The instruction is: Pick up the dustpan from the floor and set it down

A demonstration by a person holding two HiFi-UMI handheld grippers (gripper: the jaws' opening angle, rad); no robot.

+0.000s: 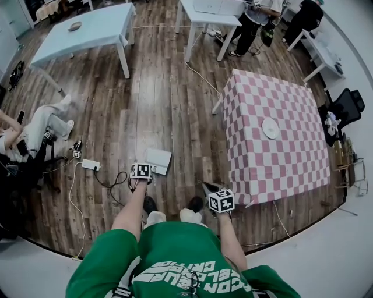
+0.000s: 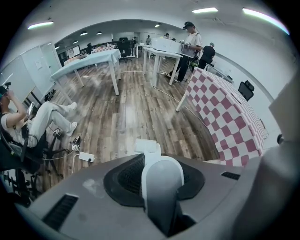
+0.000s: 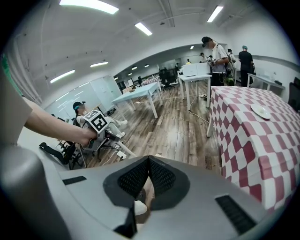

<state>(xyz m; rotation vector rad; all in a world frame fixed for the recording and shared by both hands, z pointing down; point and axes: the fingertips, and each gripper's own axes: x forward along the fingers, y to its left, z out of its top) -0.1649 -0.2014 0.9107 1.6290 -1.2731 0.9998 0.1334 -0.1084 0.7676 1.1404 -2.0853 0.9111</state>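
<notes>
head cam: high, looking steeply down onto wood floor [image 1: 157, 99] | left gripper cam: low, close behind its jaws, facing up the room | right gripper cam: low, similar heading, offset right | shared by all three: checkered table [image 1: 285, 105] [image 2: 225, 108] [image 3: 243, 136], pale blue table [image 1: 87, 29] [image 2: 86, 65] [image 3: 138, 95] | right gripper cam also catches left gripper [image 3: 111, 139]

An open-plan office or lab: white tables [image 1: 87, 26], an office chair [image 1: 348, 105], ceiling strip lights [image 3: 89, 5].

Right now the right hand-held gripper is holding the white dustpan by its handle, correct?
No, the left hand-held gripper is holding the white dustpan by its handle; the left gripper view shows the handle clamped between its jaws.
</notes>
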